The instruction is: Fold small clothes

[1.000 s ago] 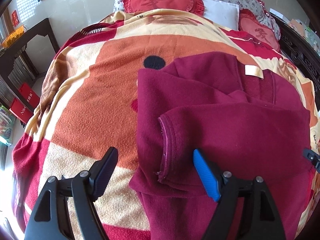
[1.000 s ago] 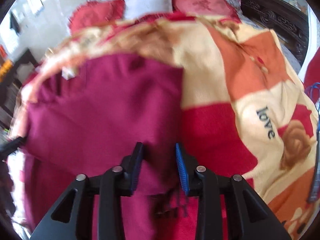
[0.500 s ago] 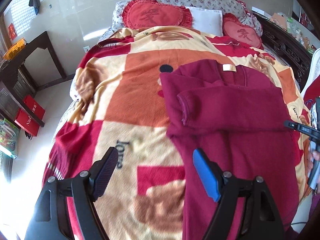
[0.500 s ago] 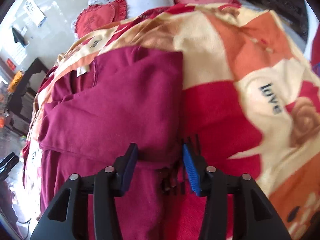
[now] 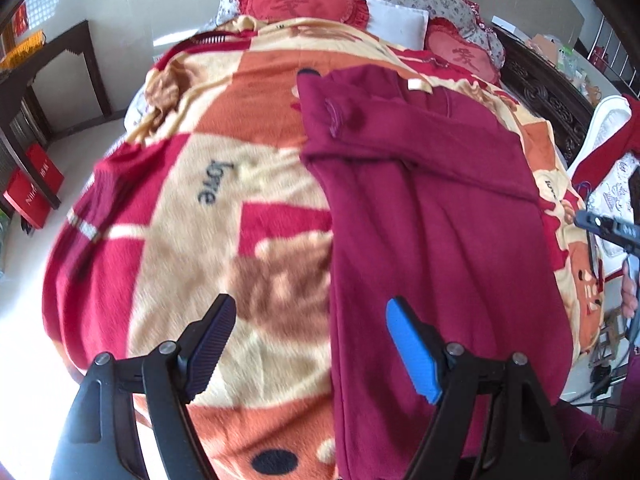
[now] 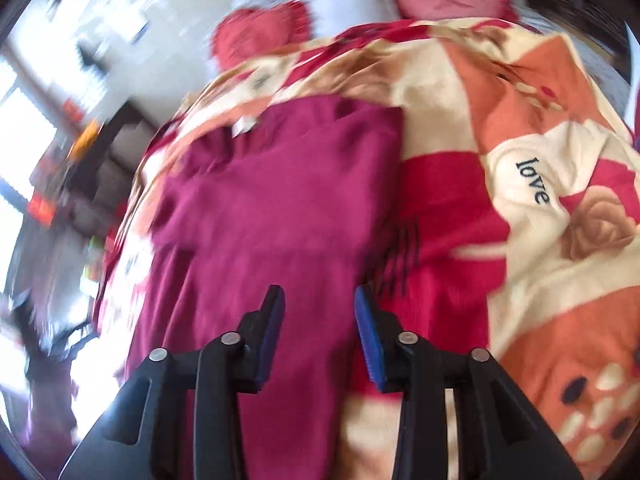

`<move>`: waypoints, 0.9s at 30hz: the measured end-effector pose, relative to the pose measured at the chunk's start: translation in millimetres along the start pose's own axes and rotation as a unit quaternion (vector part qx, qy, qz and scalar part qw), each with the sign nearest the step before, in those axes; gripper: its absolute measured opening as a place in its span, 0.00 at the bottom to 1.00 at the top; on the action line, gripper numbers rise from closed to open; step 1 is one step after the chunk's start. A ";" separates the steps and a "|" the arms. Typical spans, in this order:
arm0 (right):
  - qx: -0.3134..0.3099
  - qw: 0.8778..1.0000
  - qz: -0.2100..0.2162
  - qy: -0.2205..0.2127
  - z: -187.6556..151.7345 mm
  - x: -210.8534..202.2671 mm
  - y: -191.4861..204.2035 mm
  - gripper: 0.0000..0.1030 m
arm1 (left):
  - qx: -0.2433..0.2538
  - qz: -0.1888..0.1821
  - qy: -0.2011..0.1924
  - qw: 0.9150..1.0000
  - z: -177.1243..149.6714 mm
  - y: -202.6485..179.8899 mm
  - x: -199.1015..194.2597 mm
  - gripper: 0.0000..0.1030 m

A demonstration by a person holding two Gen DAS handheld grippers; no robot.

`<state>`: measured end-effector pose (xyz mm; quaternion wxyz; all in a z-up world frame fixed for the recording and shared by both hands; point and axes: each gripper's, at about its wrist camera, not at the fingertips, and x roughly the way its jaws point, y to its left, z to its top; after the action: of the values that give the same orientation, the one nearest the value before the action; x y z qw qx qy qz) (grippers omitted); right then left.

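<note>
A maroon sweater (image 5: 432, 208) lies flat on the patterned blanket (image 5: 208, 128), both sleeves folded across its chest and a pale collar label (image 5: 418, 85) at the far end. My left gripper (image 5: 310, 308) hangs open above the sweater's lower left edge, holding nothing. In the right wrist view, which is blurred, the sweater (image 6: 280, 200) lies below my right gripper (image 6: 319, 296). Its jaws are opening a narrow way, with nothing pressed between them. The right gripper's tip (image 5: 600, 224) also shows at the right edge of the left wrist view.
Red heart pillows (image 5: 304, 2) and a white pillow (image 5: 394, 22) lie at the bed's head. A dark wooden table (image 5: 60, 52) and red boxes (image 5: 32, 184) stand at the left. A carved bed frame (image 5: 552, 96) and draped cloth (image 5: 612, 152) are at the right.
Both grippers have drawn back from the folded sleeves toward the foot of the bed, so more of the sweater and blanket shows. The right jaws stand slightly wider and have risen.
</note>
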<state>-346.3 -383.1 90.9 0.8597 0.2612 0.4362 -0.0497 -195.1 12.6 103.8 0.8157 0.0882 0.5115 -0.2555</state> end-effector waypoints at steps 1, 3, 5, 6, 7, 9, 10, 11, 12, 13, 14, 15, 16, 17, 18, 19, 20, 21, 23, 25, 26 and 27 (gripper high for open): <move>-0.019 1.000 -0.006 0.010 -8.8 -6.3 3.4 0.23 | -0.003 -0.007 0.007 1.000 -6.1 -0.7 2.8 0.79; -0.048 0.998 -0.030 0.019 -28.3 -14.6 8.3 0.26 | -0.005 -0.012 0.014 1.000 -15.8 -2.7 6.5 0.79; -0.032 0.999 -0.031 0.025 -49.3 -7.5 5.9 0.27 | -0.005 -0.015 0.021 1.000 -23.2 -5.3 11.4 0.79; -0.020 0.999 -0.020 0.028 -57.7 -2.7 0.8 0.27 | -0.005 -0.014 0.024 1.000 -25.3 -6.4 13.5 0.79; -0.006 0.999 -0.011 0.033 -63.3 6.0 -3.0 0.27 | -0.004 -0.013 0.026 1.000 -27.5 -7.8 14.8 0.79; 0.017 0.999 -0.003 0.039 -73.0 27.3 -5.9 0.27 | 0.000 -0.013 0.025 1.000 -30.2 -10.8 12.7 0.79; 0.023 0.999 -0.001 0.038 -74.7 35.5 -5.7 0.26 | 0.004 -0.012 0.021 1.000 -31.4 -12.0 9.8 0.79; 0.024 0.999 -0.002 0.035 -76.4 41.9 -4.6 0.20 | 0.008 -0.011 0.018 1.000 -32.5 -12.4 7.5 0.79; 0.016 0.999 -0.009 0.032 -78.2 46.2 -1.1 0.00 | 0.013 -0.007 0.014 1.000 -34.5 -12.8 3.6 0.79; -0.001 0.999 -0.025 0.030 -79.1 47.2 3.9 0.00 | 0.016 -0.004 0.012 1.000 -37.2 -12.7 -0.2 0.79; -0.021 0.999 -0.038 0.023 -80.1 43.6 8.5 0.00 | 0.016 -0.003 0.012 1.000 -39.5 -12.1 -2.9 0.79; -0.032 0.998 -0.049 0.013 -80.7 37.2 10.4 0.00 | 0.015 -0.005 0.012 1.000 -42.9 -10.7 -5.3 0.79; -0.035 0.998 -0.058 0.006 -80.0 31.4 8.8 0.00 | 0.013 -0.007 0.014 1.000 -46.9 -9.1 -6.6 0.79; -0.030 0.998 -0.064 0.002 -77.9 27.2 4.2 0.00 | 0.010 -0.009 0.019 1.000 -50.9 -6.8 -5.9 0.79; -0.020 0.998 -0.065 0.002 -76.9 26.4 -1.9 0.00 | 0.007 -0.011 0.025 1.000 -54.4 -5.0 -3.6 0.79; -0.011 0.998 -0.063 0.006 -77.3 28.3 -6.4 0.00 | 0.003 -0.011 0.032 0.999 -57.1 -3.8 -0.7 0.79; -0.007 0.998 -0.058 0.010 -79.3 30.2 -7.8 0.00 | -0.001 -0.008 0.040 0.999 -59.6 -2.5 1.9 0.79; -0.012 0.998 -0.054 0.009 -81.6 29.2 -3.9 0.00 | -0.004 -0.007 0.045 0.999 -61.8 -2.0 2.9 0.79; -0.024 0.999 -0.038 -0.001 -87.0 15.5 4.1 0.00 | -0.005 -0.016 0.047 0.999 -66.9 -1.7 1.1 0.79; -0.028 1.000 0.008 0.007 -93.9 -0.4 8.4 0.10 | 0.000 -0.025 0.043 0.999 -70.3 -2.7 -1.4 0.79; -0.030 0.999 0.031 0.012 -99.3 -7.2 10.8 0.13 | 0.003 -0.029 0.044 0.999 -71.9 -3.4 -1.9 0.79; -0.033 0.998 0.042 0.016 -106.2 -13.8 12.7 0.13 | 0.005 -0.033 0.046 0.998 -73.6 -4.2 -1.2 0.79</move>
<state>-427.7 -321.8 55.5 0.8622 0.2512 0.4399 0.0051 -255.8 39.2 71.4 0.7821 0.0867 0.5498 -0.2801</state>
